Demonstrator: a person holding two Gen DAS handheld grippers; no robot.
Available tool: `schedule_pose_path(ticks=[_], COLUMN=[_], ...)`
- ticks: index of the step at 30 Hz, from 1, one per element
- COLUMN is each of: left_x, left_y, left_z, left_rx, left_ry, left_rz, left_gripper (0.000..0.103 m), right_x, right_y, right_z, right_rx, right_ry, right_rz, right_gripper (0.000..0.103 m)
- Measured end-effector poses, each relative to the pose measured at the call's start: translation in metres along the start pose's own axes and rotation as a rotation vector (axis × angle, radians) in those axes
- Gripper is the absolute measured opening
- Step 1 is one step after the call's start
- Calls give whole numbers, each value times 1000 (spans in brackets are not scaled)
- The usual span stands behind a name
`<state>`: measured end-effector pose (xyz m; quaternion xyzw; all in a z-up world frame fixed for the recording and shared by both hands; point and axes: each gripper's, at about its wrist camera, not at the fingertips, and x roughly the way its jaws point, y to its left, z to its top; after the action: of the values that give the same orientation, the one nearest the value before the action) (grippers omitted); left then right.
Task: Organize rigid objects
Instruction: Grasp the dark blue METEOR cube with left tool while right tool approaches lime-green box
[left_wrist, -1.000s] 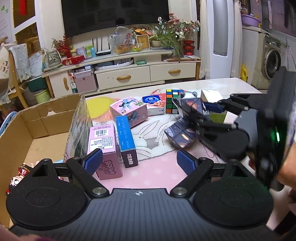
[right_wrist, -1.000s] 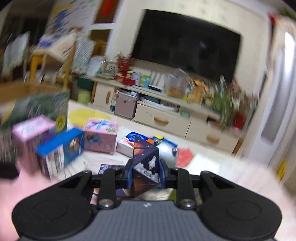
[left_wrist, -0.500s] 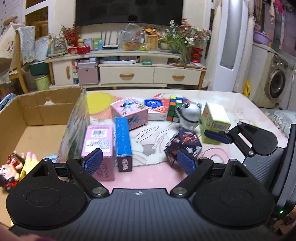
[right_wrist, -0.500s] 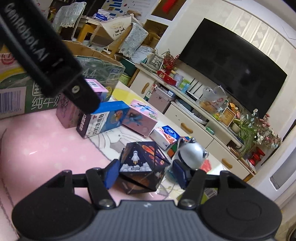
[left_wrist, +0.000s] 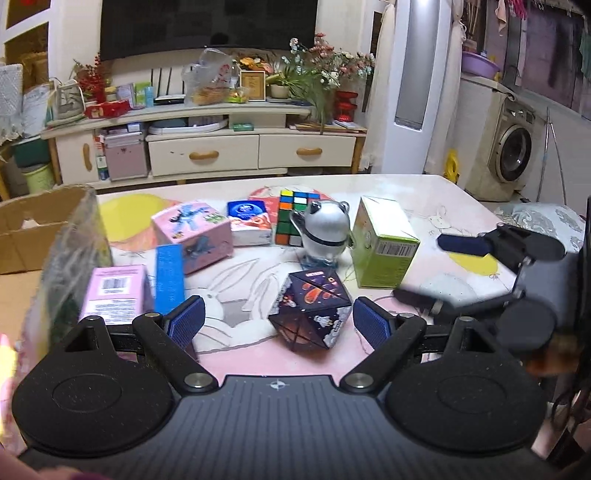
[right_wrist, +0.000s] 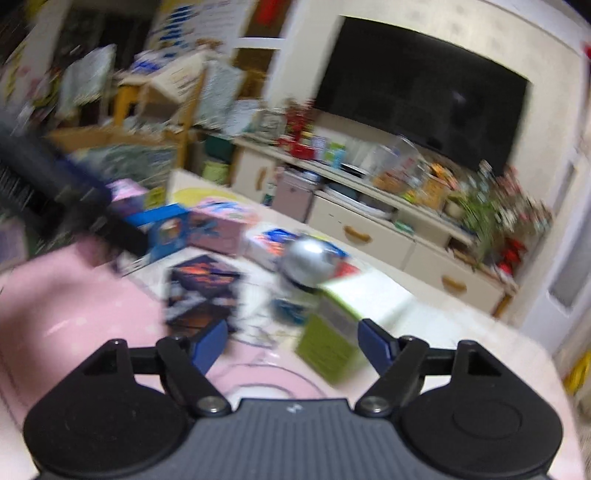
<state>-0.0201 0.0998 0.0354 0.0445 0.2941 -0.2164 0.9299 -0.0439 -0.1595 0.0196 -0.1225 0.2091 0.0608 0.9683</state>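
The right wrist view is smeared with blur, so print and edges there are hard to read. The bench (left_wrist: 436, 199) has a glossy pale top with a pink cartoon mat, its near edge hidden behind the left tongs' black body. Left of the space cube, a cardboard box (left_wrist: 33, 229) is cut off by the frame, its printed flap blurred. Behind and right of the cube stands a green carton (left_wrist: 384, 247), matt with a barcode; behind and left lie a pink box (left_wrist: 192, 232), a slim blue box (left_wrist: 169, 277) and a second pink box (left_wrist: 114, 291) partly hidden by a finger. Behind the cube sit a shiny silver panda figure (left_wrist: 327, 230) and a Rubik's cube (left_wrist: 290, 218). The space cube (left_wrist: 310, 310), dark, faceted and printed with planets, rests on the mat. The left tongs (left_wrist: 279, 321) stand wide apart with the cube loosely between, pads clear of it. The right tongs (right_wrist: 291, 341), to the cube's right, have just been opening and hold nothing.
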Motion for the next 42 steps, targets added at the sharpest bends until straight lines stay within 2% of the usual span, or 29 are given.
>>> schedule_pose_path(ticks=[3,5,8,10,17,28,33,35,38,40,42], left_x=[13,23,32,39,61,80,86,88,87,86,85], left_y=[-8,-15,-22,-28,-37,-40,-36,-35,-35,-37,-36], left_z=[-4,-6,-7,-9,-11,-8,-7,-6,-5,-5,-6], left_rx=[9,24,37,48,75,75,56,42,30,30,9], left_ry=[11,16,15,22,24,36,55,66,70,72,73], left_rz=[-10,-6,-2,-5,19,40,72,70,61,69,71], left_gripper=[103,103,103,103,103,103,103,103,98,97,97], right_x=[3,9,19,26,45,69,71,73,74,74,73], right_y=[-28,-41,-49,-51,-43,-36,-32,-32,-34,-34,-34], right_z=[-1,-3,-4,-3,2,6,7,7,6,5,5], right_rx=[191,318,453,487,506,434,387,372,372,372,371], right_ry=[5,14,37,43,51,62,54,56,63,62,60], right_rz=[-3,2,29,32,7,-59,-96,-114,-119,-118,-121], right_gripper=[82,90,91,92,98,97,90,80,75,73,67])
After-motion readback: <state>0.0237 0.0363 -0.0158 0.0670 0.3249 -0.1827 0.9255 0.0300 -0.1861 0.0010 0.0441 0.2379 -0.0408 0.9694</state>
